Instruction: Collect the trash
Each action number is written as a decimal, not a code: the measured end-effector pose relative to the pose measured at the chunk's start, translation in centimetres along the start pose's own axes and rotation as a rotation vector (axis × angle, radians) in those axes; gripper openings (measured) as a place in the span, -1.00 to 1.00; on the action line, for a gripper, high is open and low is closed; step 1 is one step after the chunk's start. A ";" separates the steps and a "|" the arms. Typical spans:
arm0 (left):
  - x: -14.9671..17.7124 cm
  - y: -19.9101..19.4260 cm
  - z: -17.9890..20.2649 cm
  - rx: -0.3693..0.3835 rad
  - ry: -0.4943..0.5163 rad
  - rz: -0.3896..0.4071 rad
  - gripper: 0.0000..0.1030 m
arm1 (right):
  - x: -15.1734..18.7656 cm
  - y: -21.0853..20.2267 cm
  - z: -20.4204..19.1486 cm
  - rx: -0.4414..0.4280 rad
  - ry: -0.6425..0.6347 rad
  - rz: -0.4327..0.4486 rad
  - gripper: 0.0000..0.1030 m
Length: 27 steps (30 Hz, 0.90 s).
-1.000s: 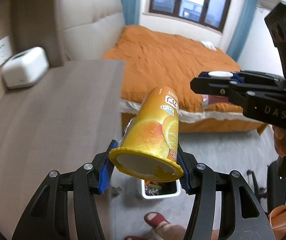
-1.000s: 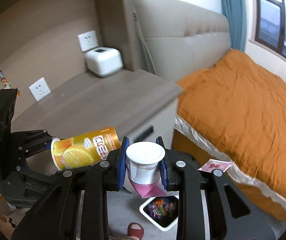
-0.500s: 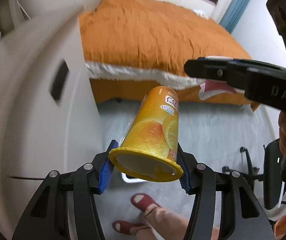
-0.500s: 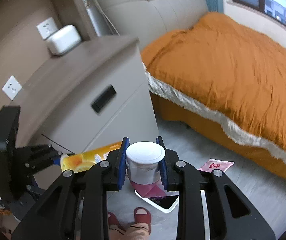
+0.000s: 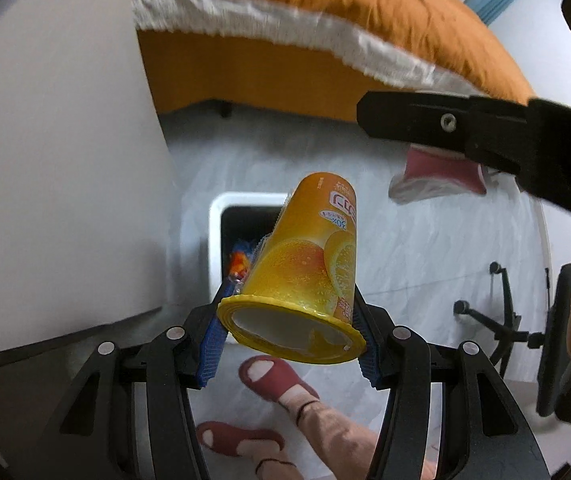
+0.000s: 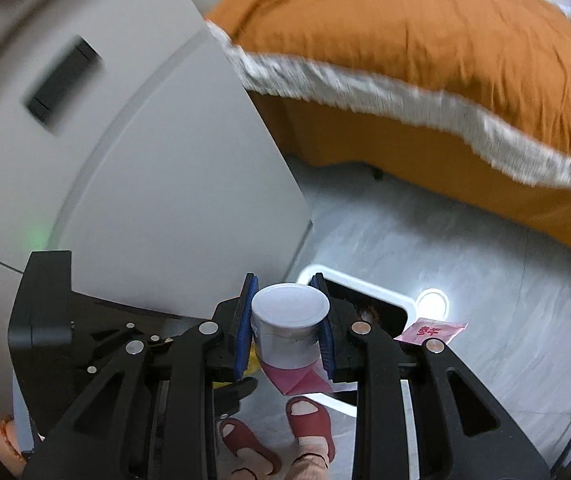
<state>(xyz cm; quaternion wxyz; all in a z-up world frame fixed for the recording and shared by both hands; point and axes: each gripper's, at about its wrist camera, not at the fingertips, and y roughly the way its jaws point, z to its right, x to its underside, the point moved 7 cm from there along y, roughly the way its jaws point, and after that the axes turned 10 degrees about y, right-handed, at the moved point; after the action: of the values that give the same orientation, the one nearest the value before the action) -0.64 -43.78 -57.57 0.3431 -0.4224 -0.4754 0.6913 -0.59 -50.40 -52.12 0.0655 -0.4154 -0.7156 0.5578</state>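
Observation:
My left gripper (image 5: 289, 330) is shut on an orange drink cup (image 5: 309, 264), tilted with its open yellow rim toward the camera. It hangs above a white trash bin (image 5: 215, 216) on the floor, whose dark inside holds colourful wrappers. My right gripper (image 6: 285, 326) is shut on a white yogurt cup (image 6: 289, 316) with a pink label, just above the same bin (image 6: 365, 284). The right gripper also shows in the left wrist view (image 5: 485, 128), with the pink label (image 5: 441, 172) hanging under it.
A grey nightstand (image 6: 145, 160) with a dark drawer handle (image 6: 61, 78) stands left of the bin. The orange bed (image 6: 425, 40) fills the back. A pink wrapper (image 6: 433, 330) lies right of the bin. The person's feet in red slippers (image 6: 309, 420) are below. A chair base (image 5: 497, 312) stands right.
Both grippers have dropped lower and tilted down toward the floor with their cups. The bin now lies directly beneath them and looks larger. The nightstand top has left view.

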 end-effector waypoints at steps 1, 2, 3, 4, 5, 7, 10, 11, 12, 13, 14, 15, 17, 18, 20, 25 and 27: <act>0.3 1.8 -0.1 0.012 -0.007 -0.009 0.37 | 0.5 1.1 0.7 0.007 0.007 -0.004 -0.18; 0.7 3.4 -0.2 0.026 -0.024 -0.008 0.93 | 1.3 3.0 1.8 0.020 0.015 -0.021 0.50; 0.8 4.3 -0.6 0.028 -0.045 -0.001 0.91 | 1.7 3.9 2.6 0.054 0.019 -0.027 0.71; 1.1 5.8 -1.2 0.019 -0.065 -0.010 0.91 | 2.1 4.9 3.4 0.070 0.024 -0.032 0.85; 1.5 7.0 -1.5 0.009 -0.073 -0.028 0.91 | 2.8 6.4 4.4 0.069 0.035 -0.059 0.84; 2.5 9.7 -2.0 -0.014 -0.071 -0.068 0.91 | 3.7 8.0 5.7 0.094 0.047 -0.087 0.87; 2.9 11.1 -1.8 -0.013 -0.059 -0.078 0.91 | 4.8 9.2 6.6 0.105 0.048 -0.110 0.90; 3.1 11.3 -1.8 -0.014 -0.054 -0.082 0.91 | 5.1 9.3 6.7 0.113 0.040 -0.112 0.91; 3.3 11.3 -1.8 -0.015 -0.050 -0.087 0.91 | 5.2 9.3 6.6 0.112 0.037 -0.115 0.91; 3.4 11.3 -1.8 -0.015 -0.052 -0.088 0.91 | 5.3 9.2 6.4 0.107 0.033 -0.122 0.91; 3.5 11.0 -1.8 -0.014 -0.061 -0.088 0.91 | 5.4 9.0 6.1 0.105 0.029 -0.125 0.91; 3.7 10.5 -2.1 -0.012 -0.066 -0.087 0.91 | 5.3 8.8 6.0 0.103 0.027 -0.125 0.91; 3.7 9.5 -2.0 -0.006 -0.083 -0.080 0.91 | 5.1 8.0 5.4 0.095 0.021 -0.124 0.91; 3.6 8.9 -1.9 -0.005 -0.092 -0.075 0.91 | 5.1 7.4 5.1 0.092 0.018 -0.121 0.91; 3.1 7.3 -1.7 -0.009 -0.101 -0.060 0.91 | 4.7 6.5 4.6 0.086 0.011 -0.114 0.91; 2.1 3.9 -1.0 -0.018 -0.112 -0.030 0.91 | 3.5 4.3 3.4 0.078 -0.003 -0.091 0.91; 1.7 2.2 -0.8 -0.028 -0.111 -0.014 0.91 | 2.9 3.1 3.1 0.078 -0.009 -0.080 0.91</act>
<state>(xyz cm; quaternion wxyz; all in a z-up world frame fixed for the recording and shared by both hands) -0.78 -42.70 -60.23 0.3150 -0.3848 -0.5065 0.7044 -2.60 -50.67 -56.99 0.1005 -0.3811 -0.7095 0.5842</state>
